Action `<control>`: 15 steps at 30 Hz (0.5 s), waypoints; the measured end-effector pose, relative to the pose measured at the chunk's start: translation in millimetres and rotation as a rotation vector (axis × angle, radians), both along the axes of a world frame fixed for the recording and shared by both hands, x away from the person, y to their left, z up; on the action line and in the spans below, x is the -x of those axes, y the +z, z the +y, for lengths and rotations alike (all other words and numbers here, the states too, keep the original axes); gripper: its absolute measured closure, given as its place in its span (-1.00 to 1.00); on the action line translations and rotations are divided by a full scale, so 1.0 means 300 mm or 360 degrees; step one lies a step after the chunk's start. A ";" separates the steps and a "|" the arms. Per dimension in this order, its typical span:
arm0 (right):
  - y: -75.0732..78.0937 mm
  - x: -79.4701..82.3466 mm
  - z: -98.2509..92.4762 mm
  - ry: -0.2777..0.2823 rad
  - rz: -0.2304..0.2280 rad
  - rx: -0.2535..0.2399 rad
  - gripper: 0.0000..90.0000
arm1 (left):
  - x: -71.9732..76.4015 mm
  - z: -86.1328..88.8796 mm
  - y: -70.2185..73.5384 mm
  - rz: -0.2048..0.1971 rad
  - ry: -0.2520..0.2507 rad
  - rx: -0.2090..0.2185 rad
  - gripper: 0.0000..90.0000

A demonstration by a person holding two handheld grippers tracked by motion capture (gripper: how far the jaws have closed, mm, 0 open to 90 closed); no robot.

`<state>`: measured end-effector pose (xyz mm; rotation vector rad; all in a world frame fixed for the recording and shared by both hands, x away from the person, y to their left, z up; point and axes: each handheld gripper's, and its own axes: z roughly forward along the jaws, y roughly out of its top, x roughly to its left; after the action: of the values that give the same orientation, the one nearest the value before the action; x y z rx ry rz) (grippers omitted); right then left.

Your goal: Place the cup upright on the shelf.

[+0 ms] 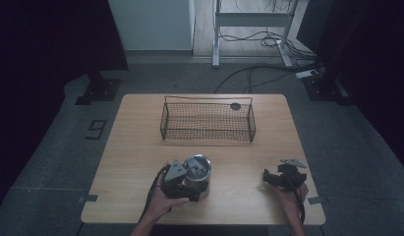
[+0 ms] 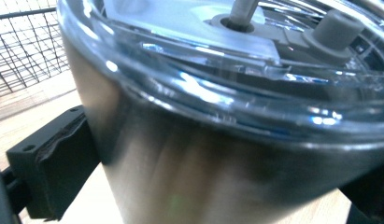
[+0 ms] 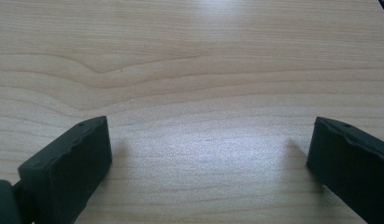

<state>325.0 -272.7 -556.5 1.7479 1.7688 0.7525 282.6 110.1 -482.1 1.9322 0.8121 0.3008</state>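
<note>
left gripper [image 1: 187, 183] clamps steel canister [image 1: 198, 176] on wood table [image 1: 135, 162]; right gripper [image 1: 280, 178] jaws apart; grey floor.

1 overhead view, 2 close tool-mounted views

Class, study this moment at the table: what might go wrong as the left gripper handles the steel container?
1. The steel container has a smooth, shiny wall, and the left gripper clasps it low on the side, so it may slip or tip when lifted.
2. Its clear lid looks merely seated; tilting might loosen it.
3. The wire basket has raised walls; a low carry toward it might knock the rim. The right gripper rests open over bare table, giving no support.
</note>
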 end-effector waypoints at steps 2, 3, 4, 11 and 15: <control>0.000 0.000 0.000 0.0000 0.0000 0.0000 -1.00 | -0.002 -0.006 0.000 -0.0012 0.0006 0.0002 -1.00; 0.000 0.000 0.000 0.0000 0.0000 0.0000 -1.00 | -0.002 -0.006 0.000 -0.0012 0.0006 0.0002 -1.00; 0.000 0.000 0.000 0.0000 0.0000 0.0000 -1.00 | -0.002 -0.009 0.000 -0.0017 0.0009 0.0002 -1.00; 0.000 0.000 0.000 -0.0002 0.0000 -0.0001 -1.00 | -0.001 -0.026 -0.002 -0.0071 0.0060 0.0005 -1.00; 0.000 0.000 0.000 -0.0003 0.0000 -0.0001 -1.00 | 0.003 -0.032 -0.003 -0.0102 0.0081 -0.0003 -1.00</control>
<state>324.9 -272.6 -556.4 1.7500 1.7668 0.7524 281.7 100.5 -483.1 1.8961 0.8197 0.3928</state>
